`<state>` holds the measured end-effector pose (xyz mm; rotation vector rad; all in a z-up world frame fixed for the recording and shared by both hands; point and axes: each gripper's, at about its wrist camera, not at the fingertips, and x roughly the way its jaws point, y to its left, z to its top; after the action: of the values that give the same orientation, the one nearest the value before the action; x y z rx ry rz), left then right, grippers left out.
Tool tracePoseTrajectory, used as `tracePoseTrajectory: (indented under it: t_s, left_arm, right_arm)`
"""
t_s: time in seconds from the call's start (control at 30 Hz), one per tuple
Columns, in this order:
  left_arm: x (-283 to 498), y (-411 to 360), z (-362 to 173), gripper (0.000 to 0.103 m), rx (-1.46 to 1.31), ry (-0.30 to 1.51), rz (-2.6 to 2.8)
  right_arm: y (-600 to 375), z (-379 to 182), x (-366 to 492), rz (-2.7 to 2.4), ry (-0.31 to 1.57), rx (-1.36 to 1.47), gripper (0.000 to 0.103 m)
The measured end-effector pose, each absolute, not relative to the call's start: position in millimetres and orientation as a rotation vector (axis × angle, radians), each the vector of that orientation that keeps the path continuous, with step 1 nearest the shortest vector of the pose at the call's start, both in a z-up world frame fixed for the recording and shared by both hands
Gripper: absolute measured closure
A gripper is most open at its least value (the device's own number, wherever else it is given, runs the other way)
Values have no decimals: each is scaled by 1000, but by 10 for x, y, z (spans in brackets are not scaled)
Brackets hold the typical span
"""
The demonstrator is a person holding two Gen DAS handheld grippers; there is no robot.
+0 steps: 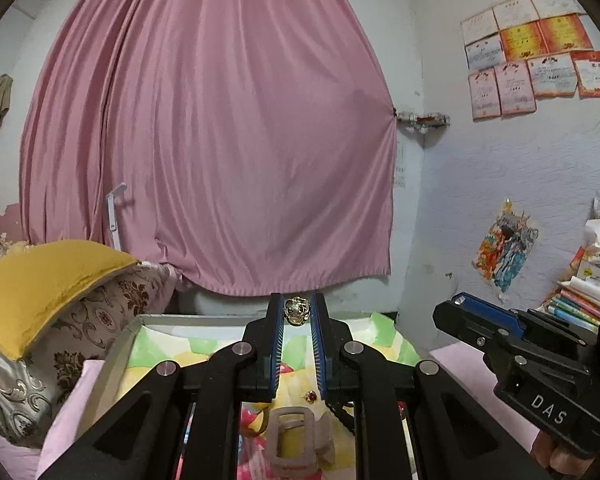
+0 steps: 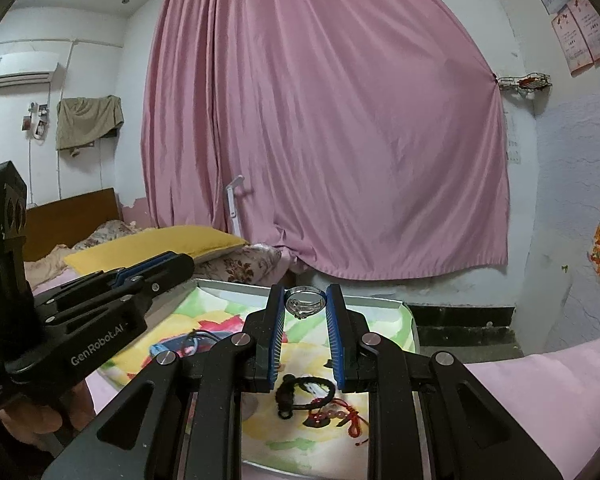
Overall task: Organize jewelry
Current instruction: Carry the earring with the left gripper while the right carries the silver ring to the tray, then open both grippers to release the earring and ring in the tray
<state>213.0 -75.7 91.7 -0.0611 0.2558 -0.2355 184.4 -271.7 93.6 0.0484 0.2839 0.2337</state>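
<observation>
My left gripper is shut on a gold openwork ring, pinched at the fingertips and held above the flower-patterned tray. My right gripper is shut on a silver ring, also lifted over the tray. On the tray below lie a red-stone ring, a pale band-like piece, a black cord bracelet, a red beaded cord and a blue cord piece. Each gripper shows in the other's view: the right gripper, the left gripper.
The tray rests on a pink-covered bed. A yellow pillow on a patterned pillow lies to the left. A pink curtain hangs behind. Stacked books sit at the right, against a white wall.
</observation>
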Motion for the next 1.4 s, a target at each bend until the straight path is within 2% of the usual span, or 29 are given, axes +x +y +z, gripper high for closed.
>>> tracePoseTrajectory:
  t_s: [0.2, 0.53, 0.9, 1.4]
  left_arm:
    - [2313, -793, 740, 90, -55, 372, -263]
    - [2571, -787, 481, 90, -38, 614, -312]
    - [2691, -813, 333, 90, -3, 718, -322]
    - [2728, -823, 289, 90, -24, 759, -346]
  right_arm:
    - [-2746, 820, 2029, 209, 366, 69, 85]
    - [-2798, 455, 2346, 229, 626, 83, 85]
    - [-2788, 321, 2410, 260, 716, 69, 85]
    - [-2776, 276, 2450, 269, 757, 83, 85]
